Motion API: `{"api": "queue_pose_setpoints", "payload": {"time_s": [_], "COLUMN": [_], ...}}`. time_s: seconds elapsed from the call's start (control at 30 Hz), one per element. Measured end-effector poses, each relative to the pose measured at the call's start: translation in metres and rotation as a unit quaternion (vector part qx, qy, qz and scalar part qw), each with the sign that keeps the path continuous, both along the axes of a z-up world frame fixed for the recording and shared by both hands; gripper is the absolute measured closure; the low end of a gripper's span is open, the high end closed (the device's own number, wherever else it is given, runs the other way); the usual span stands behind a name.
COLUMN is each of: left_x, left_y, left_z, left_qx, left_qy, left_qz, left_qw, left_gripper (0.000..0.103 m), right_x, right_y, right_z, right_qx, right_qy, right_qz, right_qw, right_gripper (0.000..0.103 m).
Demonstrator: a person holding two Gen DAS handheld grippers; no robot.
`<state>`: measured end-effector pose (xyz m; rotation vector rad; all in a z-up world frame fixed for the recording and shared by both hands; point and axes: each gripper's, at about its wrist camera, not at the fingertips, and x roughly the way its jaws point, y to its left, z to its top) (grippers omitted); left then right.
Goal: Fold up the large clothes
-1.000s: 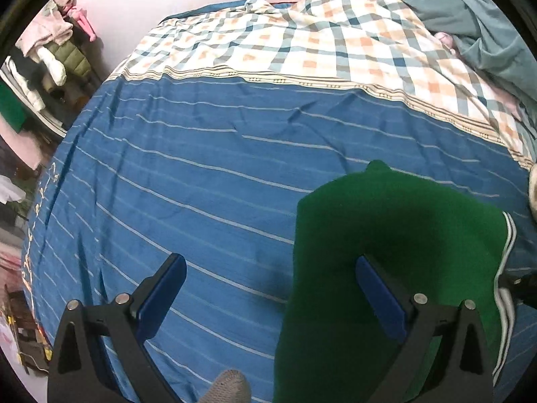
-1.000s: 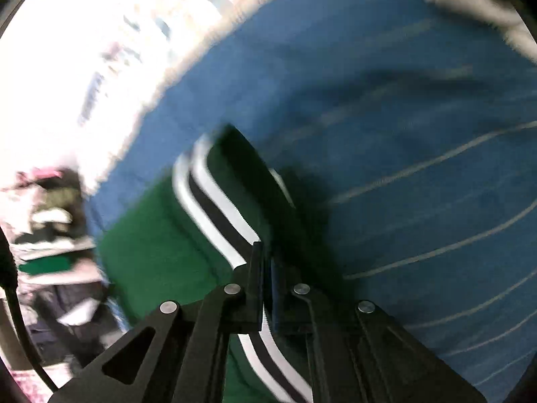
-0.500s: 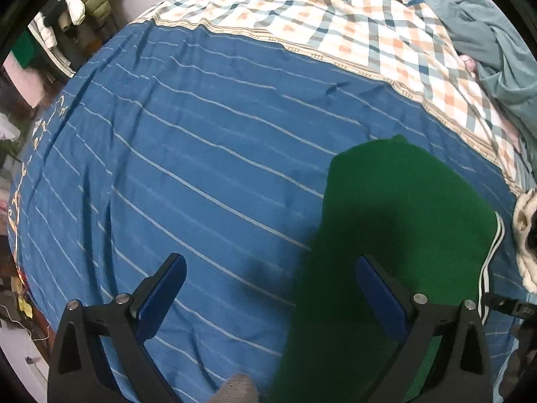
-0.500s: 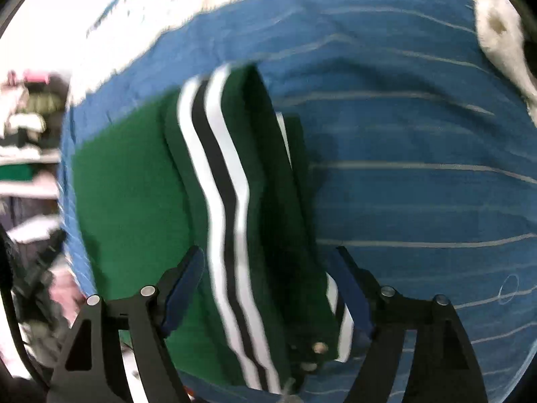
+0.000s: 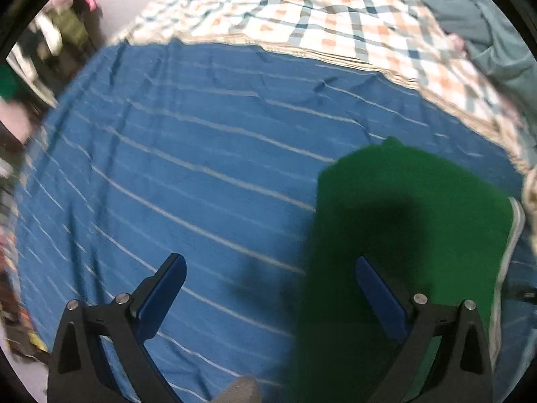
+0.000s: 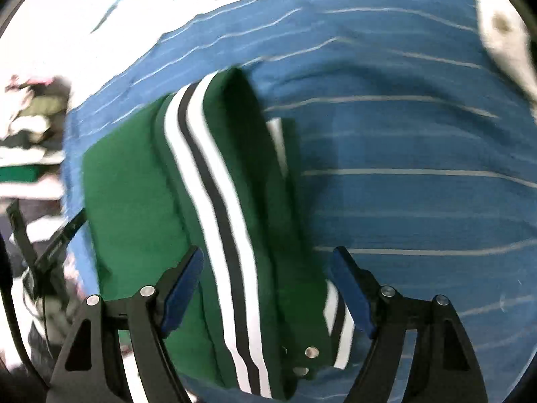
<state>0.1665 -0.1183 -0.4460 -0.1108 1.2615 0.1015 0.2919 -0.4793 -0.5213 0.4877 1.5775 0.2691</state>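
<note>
A folded green garment (image 5: 412, 221) lies flat on the blue striped bedsheet (image 5: 201, 174), at the right of the left wrist view. In the right wrist view the green garment (image 6: 134, 201) shows its white and black striped band (image 6: 218, 208) and metal snap buttons (image 6: 312, 352) on the near edge. My left gripper (image 5: 270, 268) is open and empty above the sheet, its right finger over the garment's left part. My right gripper (image 6: 266, 262) is open and empty, straddling the striped band just above it.
A checked quilt (image 5: 335, 23) and a grey-green cloth (image 5: 486, 27) lie at the far end of the bed. A white fluffy item (image 6: 503, 37) sits at the right. Hanging clothes (image 5: 63, 23) and clutter stand beyond the bed's left edge.
My right gripper opened and let go of the garment's striped edge, then drew back a little. The left gripper shifted its view slightly and stayed open.
</note>
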Motion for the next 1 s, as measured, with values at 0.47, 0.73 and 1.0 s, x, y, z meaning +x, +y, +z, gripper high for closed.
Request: {"api": "queue_pose_setpoints", "payload": {"time_s": [0.47,0.73,1.0], "left_x": [-0.027,-0.024,0.008], "left_y": [0.016,0.045,0.035], "left_z": [-0.019,-0.003,-0.062], "left_qx": [-0.170,-0.157,-0.309], "left_qy": [0.024,0.006,0.052], "left_qz": [0.057,0.042,-0.034], "left_qw": [0.9836,0.9866,0.9489], "left_gripper": [0.000,0.000,0.000], "right_x": [0.045,0.041,0.039], "right_y": [0.049,0.076,0.082], "right_z": [-0.106,-0.083,-0.119], "right_qx": [0.253,0.325,0.297], "right_qy": [0.017,0.035,0.065], "right_qz": [0.012,-0.061,-0.101], "right_qw": [0.967,0.943,0.947], "right_gripper": [0.004,0.042,0.025]}}
